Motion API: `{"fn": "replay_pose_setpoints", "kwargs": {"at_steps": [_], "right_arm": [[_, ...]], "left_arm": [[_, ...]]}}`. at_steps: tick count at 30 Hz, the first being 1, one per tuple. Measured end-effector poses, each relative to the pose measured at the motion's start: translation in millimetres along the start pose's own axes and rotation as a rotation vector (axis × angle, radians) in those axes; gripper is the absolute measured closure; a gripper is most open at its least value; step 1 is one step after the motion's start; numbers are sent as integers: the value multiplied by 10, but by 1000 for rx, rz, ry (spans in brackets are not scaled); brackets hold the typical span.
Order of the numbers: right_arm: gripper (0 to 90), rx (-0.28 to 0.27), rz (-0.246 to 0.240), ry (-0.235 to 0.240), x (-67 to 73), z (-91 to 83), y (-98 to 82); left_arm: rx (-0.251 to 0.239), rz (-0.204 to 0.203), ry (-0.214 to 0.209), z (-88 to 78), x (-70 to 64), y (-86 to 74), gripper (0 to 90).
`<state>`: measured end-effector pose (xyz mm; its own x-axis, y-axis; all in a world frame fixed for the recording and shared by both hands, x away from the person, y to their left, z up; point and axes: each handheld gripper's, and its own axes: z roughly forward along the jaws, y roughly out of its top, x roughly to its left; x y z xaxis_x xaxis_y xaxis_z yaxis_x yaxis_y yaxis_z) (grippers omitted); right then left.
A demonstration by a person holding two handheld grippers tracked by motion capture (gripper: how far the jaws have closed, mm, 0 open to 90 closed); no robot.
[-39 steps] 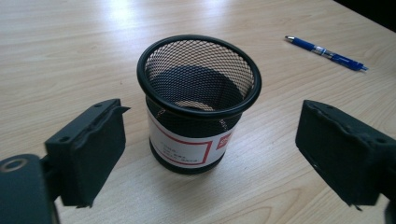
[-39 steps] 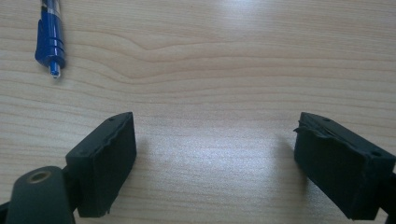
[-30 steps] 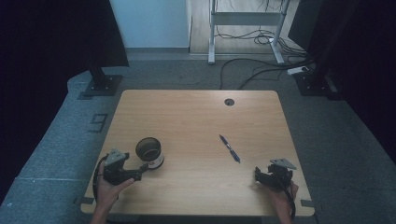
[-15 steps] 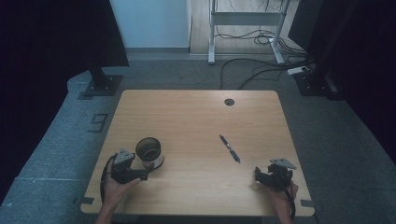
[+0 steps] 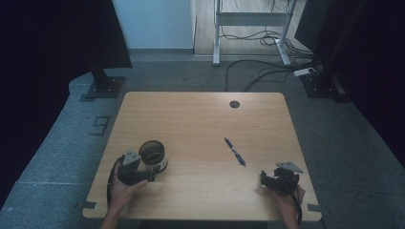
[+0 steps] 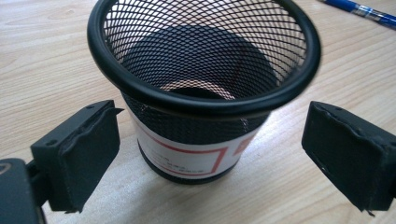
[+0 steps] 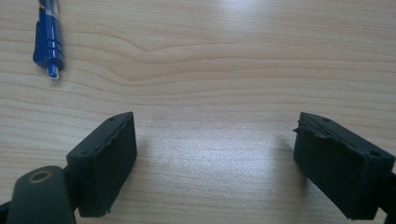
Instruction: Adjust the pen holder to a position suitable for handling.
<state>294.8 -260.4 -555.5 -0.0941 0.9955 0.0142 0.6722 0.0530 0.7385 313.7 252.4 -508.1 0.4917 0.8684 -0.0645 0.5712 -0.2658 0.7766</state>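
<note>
Starting out, we have left gripper (image 6: pixel 205 154) open around the mesh cup (image 6: pixel 204 88), ungrasped, right gripper (image 7: pixel 215 163) open, pen (image 5: pixel 235 151) untouched.

one mesh cup (image 5: pixel 153 153), one pen (image 5: pixel 235 151), two tools — left tool (image 5: pixel 143 172); right tool (image 5: pixel 265 179)

Left claw (image 5: pixel 145 172) closer to cup (image 5: pixel 153 155)

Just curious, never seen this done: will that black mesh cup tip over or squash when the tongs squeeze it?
The mesh cup is probably light, being open wire mesh and apparently empty. Its thick rim and solid base likely resist squashing, though the mesh may flex. The open left tongs flank its lower part, so tipping seems unlikely.
</note>
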Motion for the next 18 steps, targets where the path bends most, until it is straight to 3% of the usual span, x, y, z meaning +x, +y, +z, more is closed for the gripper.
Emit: {"fn": "replay_pose_setpoints", "kwargs": {"at_steps": [18], "right_arm": [[128, 0, 1, -1, 1, 2, 2]], "left_arm": [[-46, 26, 34, 246, 5, 102, 90]]}}
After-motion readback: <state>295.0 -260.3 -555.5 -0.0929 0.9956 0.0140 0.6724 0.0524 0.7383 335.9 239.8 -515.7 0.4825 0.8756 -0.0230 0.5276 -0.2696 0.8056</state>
